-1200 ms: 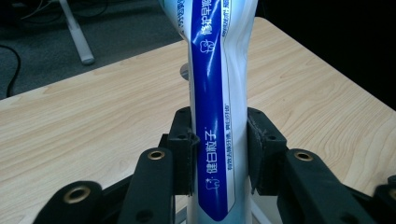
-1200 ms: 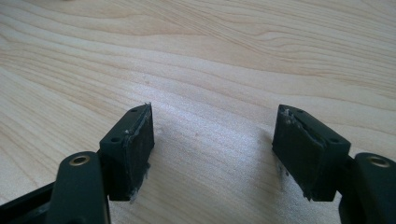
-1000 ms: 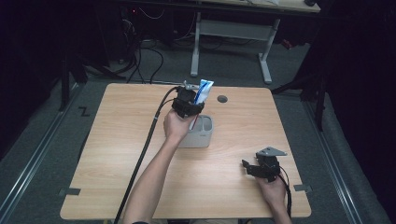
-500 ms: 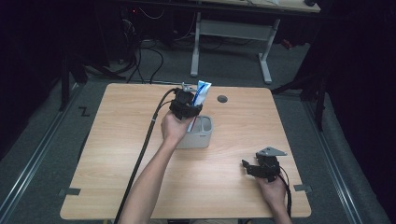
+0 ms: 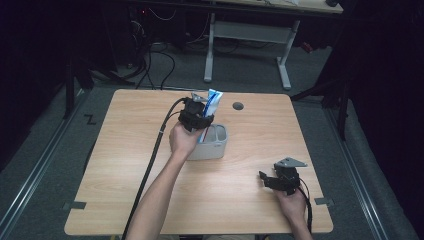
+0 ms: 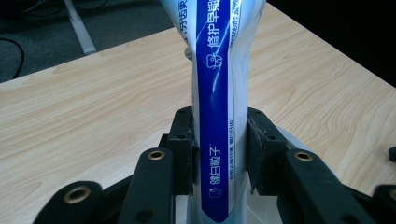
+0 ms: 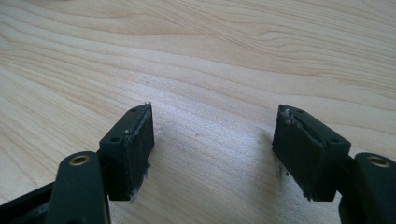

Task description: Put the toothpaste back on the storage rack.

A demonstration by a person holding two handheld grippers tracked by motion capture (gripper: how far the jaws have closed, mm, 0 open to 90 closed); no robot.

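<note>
Blue-and-white toothpaste tube (image 6: 219, 116) is standing upright between the pads of the left claw (image 5: 196, 119), which is pinching it low on its body, both pads pressing flat against the tube's sides in the left gripper view. In the high view the tube (image 5: 212, 102) is hanging over the near-left part of a small grey bin (image 5: 214, 146) at the middle of the wooden worktop (image 5: 125, 165), its lower end apparently dipping inside the rim, though how deep is hidden by the hand. The step looks to be lowering the tube into the bin, and doing it well is likely calling for keeping the tube vertical, centring it over the opening and letting go only once the bottom is resting inside, so it is not tipping against the wall. Near the front right corner, the right claw (image 5: 274, 181) is resting spread and empty on the worktop, well apart from the bin. A dark round hole (image 5: 238, 106) is sitting just beyond the bin.
</note>
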